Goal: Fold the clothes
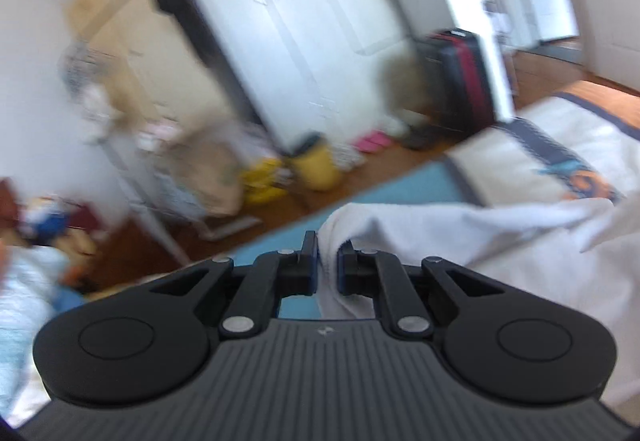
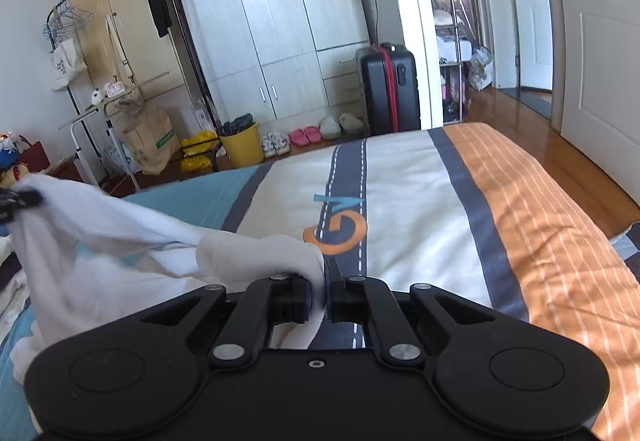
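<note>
Right gripper (image 2: 324, 291) nearest the lens, jaws clenched on a bunched fold of the white garment (image 2: 120, 241); cloth pinched between the blue pads, spilling over the left finger and hanging below it. Left gripper (image 1: 328, 265) likewise clamped on an edge of the same white garment (image 1: 480, 237), fabric squeezed between the pads and trailing off to the right in that blurred view. Seen from the right wrist: left gripper's tips at the far left edge, gripping the other corner, garment stretched between the two tools and lifted off the bed (image 2: 420, 193), sagging in the middle. Bed cover striped teal, white, navy, orange, with an orange-and-blue logo just beyond the right gripper. Behind the bed: white wardrobe (image 2: 272, 21), black suitcase (image 2: 386, 89) with red stripe, clothes rack (image 2: 160, 1) with dark item hanging, yellow bin (image 2: 242, 145), pink slippers (image 2: 305, 136).
</note>
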A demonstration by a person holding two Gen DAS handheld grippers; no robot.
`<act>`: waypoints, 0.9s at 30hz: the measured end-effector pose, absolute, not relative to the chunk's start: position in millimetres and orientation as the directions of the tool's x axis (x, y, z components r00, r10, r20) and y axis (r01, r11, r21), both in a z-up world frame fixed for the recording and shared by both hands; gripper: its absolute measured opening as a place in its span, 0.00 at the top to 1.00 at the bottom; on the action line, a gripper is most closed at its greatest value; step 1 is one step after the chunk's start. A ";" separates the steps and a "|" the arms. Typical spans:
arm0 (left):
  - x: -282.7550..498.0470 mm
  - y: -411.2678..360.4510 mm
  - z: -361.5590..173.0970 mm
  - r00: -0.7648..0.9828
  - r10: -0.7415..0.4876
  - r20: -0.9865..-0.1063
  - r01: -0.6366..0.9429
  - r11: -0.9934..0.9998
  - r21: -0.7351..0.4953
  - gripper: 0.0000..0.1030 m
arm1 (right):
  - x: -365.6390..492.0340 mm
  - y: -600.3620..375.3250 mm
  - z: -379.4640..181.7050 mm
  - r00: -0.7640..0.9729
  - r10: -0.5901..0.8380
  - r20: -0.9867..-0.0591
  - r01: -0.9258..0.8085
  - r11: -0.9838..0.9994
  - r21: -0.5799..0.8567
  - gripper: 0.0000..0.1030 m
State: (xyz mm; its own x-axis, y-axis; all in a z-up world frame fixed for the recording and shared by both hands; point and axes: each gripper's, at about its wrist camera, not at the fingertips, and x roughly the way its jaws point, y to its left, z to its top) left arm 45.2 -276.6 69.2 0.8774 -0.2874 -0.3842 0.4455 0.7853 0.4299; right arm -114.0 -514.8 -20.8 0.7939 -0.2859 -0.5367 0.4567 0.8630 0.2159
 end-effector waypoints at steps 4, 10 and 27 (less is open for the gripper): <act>58.5 -226.9 93.3 0.924 -0.182 -0.336 0.309 0.873 0.376 0.92 | -115.7 -509.3 -15.7 0.800 -0.302 -0.518 0.453 0.871 0.191 0.92; 79.9 -114.5 126.4 0.966 -0.025 -0.257 0.082 0.973 0.214 0.92 | -117.6 -509.0 -11.4 0.825 -0.286 -0.487 0.433 0.874 0.222 0.92; 84.8 -37.9 -9.5 0.706 -0.100 -0.701 0.336 0.919 0.207 0.78 | -79.1 -487.1 -42.4 0.699 -0.185 -0.691 0.370 0.920 0.127 0.92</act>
State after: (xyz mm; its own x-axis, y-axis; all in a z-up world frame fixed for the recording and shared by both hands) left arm 84.8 -37.9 -9.5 0.7056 -0.1004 -0.7015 0.3362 0.9188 0.2067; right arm -79.1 -487.1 -42.4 0.6989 -0.1853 -0.6908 0.3698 0.9204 0.1272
